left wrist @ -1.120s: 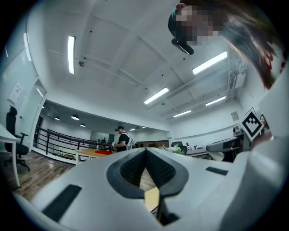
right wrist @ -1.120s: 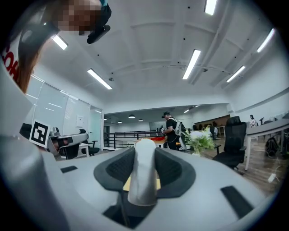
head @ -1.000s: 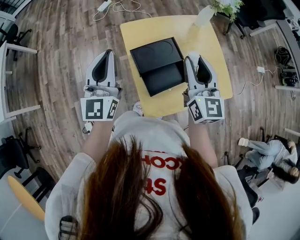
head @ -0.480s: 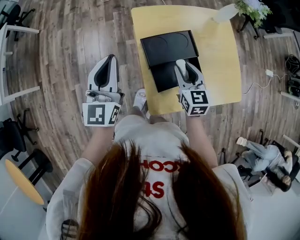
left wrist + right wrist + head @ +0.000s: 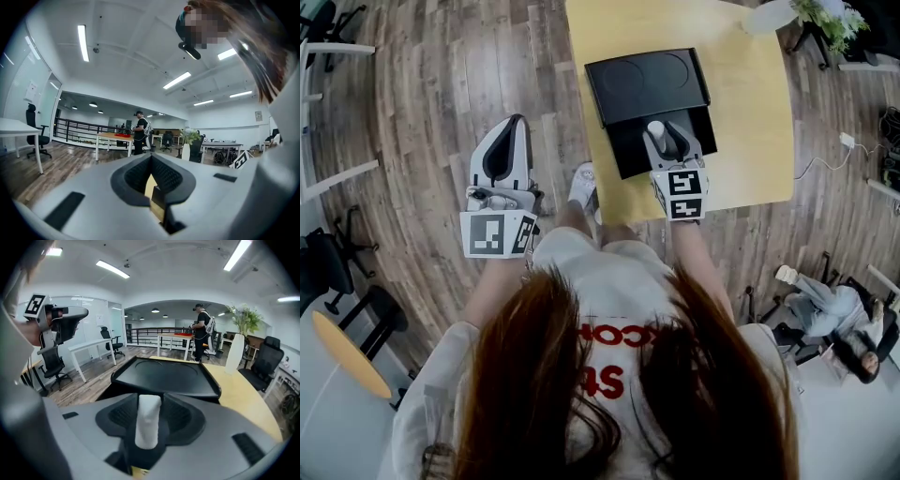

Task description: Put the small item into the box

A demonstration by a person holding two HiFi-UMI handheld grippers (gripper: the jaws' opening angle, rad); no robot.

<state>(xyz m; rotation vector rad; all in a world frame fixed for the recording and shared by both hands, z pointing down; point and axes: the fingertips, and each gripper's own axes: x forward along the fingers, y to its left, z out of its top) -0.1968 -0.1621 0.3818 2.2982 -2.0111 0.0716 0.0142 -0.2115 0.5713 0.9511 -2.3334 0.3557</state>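
Note:
A black box lies open on the yellow table [image 5: 750, 122]. Its lid [image 5: 647, 80], with two round hollows, is laid back, and its dark base [image 5: 623, 155] is nearer me. My right gripper [image 5: 661, 131] reaches over the base with a small white cylinder [image 5: 656, 129] upright between its jaws. In the right gripper view the white cylinder [image 5: 148, 420] stands between the pads, the jaws of the right gripper [image 5: 150, 401] are opening, and the lid [image 5: 164, 373] lies just ahead. My left gripper [image 5: 517, 122] hangs over the floor left of the table, shut and empty; the left gripper [image 5: 151, 159] points into the room.
A plant in a white vase [image 5: 773, 14] stands at the table's far right corner. A person sits on the floor at the right [image 5: 834, 305]. Another person stands at a far desk [image 5: 202, 331]. Office chairs [image 5: 328, 272] and white desks line the left side.
My right gripper moved from the box's right side to over its open base, carrying the white cylinder. The left gripper stayed beside the table.

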